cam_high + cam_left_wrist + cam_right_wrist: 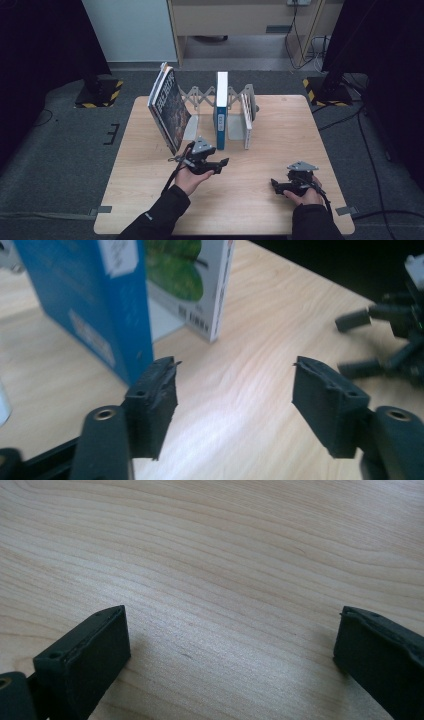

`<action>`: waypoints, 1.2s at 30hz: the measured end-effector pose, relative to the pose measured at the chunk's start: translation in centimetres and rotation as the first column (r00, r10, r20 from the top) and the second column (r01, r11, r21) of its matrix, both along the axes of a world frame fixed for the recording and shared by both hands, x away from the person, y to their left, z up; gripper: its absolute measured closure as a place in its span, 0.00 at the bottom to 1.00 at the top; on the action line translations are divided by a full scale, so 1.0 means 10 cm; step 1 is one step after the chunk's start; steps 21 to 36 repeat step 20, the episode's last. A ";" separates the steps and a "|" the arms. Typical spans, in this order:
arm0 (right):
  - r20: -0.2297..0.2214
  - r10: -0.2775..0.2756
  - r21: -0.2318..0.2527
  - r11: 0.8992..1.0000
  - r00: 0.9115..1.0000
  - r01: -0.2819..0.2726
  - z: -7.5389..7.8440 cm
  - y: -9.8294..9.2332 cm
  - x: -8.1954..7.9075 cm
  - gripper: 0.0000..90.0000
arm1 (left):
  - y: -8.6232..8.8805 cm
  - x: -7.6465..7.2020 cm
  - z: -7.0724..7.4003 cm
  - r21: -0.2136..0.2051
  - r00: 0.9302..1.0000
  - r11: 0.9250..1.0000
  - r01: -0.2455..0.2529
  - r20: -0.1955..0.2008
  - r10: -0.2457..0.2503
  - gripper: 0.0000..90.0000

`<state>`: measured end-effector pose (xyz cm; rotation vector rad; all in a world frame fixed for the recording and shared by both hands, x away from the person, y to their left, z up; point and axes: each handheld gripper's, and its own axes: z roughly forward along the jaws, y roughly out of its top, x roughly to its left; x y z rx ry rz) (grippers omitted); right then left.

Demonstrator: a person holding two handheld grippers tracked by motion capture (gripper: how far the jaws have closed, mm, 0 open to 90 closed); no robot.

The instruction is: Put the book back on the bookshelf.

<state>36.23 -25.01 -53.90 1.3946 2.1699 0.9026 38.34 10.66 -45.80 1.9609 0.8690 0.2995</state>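
Jaws on my left gripper (235, 385) stand apart with nothing between them, and bare tabletop (235, 430) shows through the gap. Jaws on my right gripper (230, 655) are likewise spread wide over plain wood, holding nothing.

Work item: the blue book (221, 112), standing upright in the folding book rack (200, 95) at the far-centre of the tabletop. In the left gripper view, its blue spine (107, 315) sits just beyond the left-hand jaw, very near but not clamped. A large dark-covered book (170, 107) leans steeply at the rack's left end; a thin white book (246, 122) stands to the right of the blue one.

Hazards, as I judge them:
- The blue book stands on a narrow bottom edge. A sideways brush from the nearby jaw could tip it onto the white book or out of its slot.
- The leaning dark book rests at a steep angle, and a bump from my left forearm could slide it down flat.
- The concertina rack looks light, so a push on any book may shift the whole unit.

Materials: the covers are smooth and glossy, likely slippery under the pads. The jaw pads are matt black rubber-like blocks, with frayed edges on the left gripper's. The tabletop is pale wood grain, flat and satin.
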 end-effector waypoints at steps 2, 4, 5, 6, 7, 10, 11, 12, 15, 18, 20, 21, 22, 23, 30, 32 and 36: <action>0.001 0.001 0.000 1.000 1.000 -0.001 0.00 0.00 0.00 0.02 | 0.12 -0.07 -0.03 0.005 1.000 1.000 -0.008 -0.017 0.008 0.32; 0.001 0.001 0.000 1.000 1.000 -0.001 0.00 0.00 0.00 0.02 | 0.24 -0.14 -0.06 0.018 1.000 1.000 -0.020 -0.005 0.020 0.31; 0.001 0.001 0.000 1.000 1.000 -0.001 0.00 0.00 0.00 0.02 | 0.30 -0.17 -0.07 0.031 1.000 0.999 -0.024 -0.006 0.024 0.31; 0.001 0.001 0.000 1.000 1.000 -0.001 0.00 0.00 0.00 0.02 | 0.36 -0.21 -0.08 0.031 0.999 0.999 -0.035 -0.010 0.035 0.30; 0.001 0.001 0.000 1.000 1.000 -0.001 0.00 0.00 0.00 0.02 | 0.43 -0.24 -0.10 0.027 0.999 0.999 -0.042 -0.011 0.042 0.29; 0.000 0.000 0.001 1.000 1.000 0.000 0.00 0.00 0.00 0.02 | 0.64 -0.35 -0.14 0.029 0.998 0.998 -0.062 -0.004 0.062 0.28; -0.001 0.000 0.001 1.000 1.000 0.000 0.00 0.00 0.00 0.02 | 0.71 -0.38 -0.16 0.028 0.998 0.997 -0.065 -0.020 0.066 0.26; -0.003 0.001 0.001 1.000 1.000 -0.001 0.00 0.00 0.00 0.02 | 0.78 -0.41 -0.19 0.035 0.997 0.997 -0.068 -0.033 0.069 0.25; 0.005 -0.009 0.005 1.000 1.000 0.009 0.00 -0.01 0.00 0.04 | 0.99 -0.46 -0.28 0.067 0.992 0.993 -0.100 -0.064 0.105 0.22; 0.012 -0.017 0.004 1.000 1.000 0.017 0.01 -0.02 -0.01 0.09 | 1.16 -0.48 -0.35 0.088 0.986 0.987 -0.134 -0.087 0.142 0.22; -0.007 -0.023 -0.004 1.000 1.000 0.023 0.05 -0.04 -0.02 0.16 | 1.29 -0.48 -0.42 0.115 0.981 0.983 -0.146 -0.108 0.158 0.22; -0.007 -0.023 -0.004 1.000 1.000 0.023 0.05 -0.04 -0.02 0.16 | 1.29 -0.48 -0.42 0.115 0.981 0.983 -0.146 -0.108 0.158 0.22; -0.007 -0.023 -0.004 1.000 1.000 0.023 0.05 -0.04 -0.02 0.16 | 1.29 -0.48 -0.42 0.115 0.981 0.983 -0.146 -0.108 0.158 0.22; -0.007 -0.023 -0.004 1.000 1.000 0.023 0.05 -0.04 -0.02 0.16 | 1.29 -0.48 -0.42 0.115 0.981 0.983 -0.146 -0.108 0.158 0.22; -0.007 -0.023 -0.004 1.000 1.000 0.023 0.05 -0.04 -0.02 0.16 | 1.29 -0.48 -0.42 0.115 0.981 0.983 -0.146 -0.108 0.158 0.22; -0.007 -0.023 -0.004 1.000 1.000 0.023 0.05 -0.04 -0.02 0.16 | 1.29 -0.48 -0.42 0.115 0.981 0.983 -0.146 -0.108 0.158 0.22; -0.007 -0.023 -0.004 1.000 1.000 0.023 0.05 -0.04 -0.02 0.16 | 1.29 -0.48 -0.42 0.115 0.981 0.983 -0.146 -0.108 0.158 0.22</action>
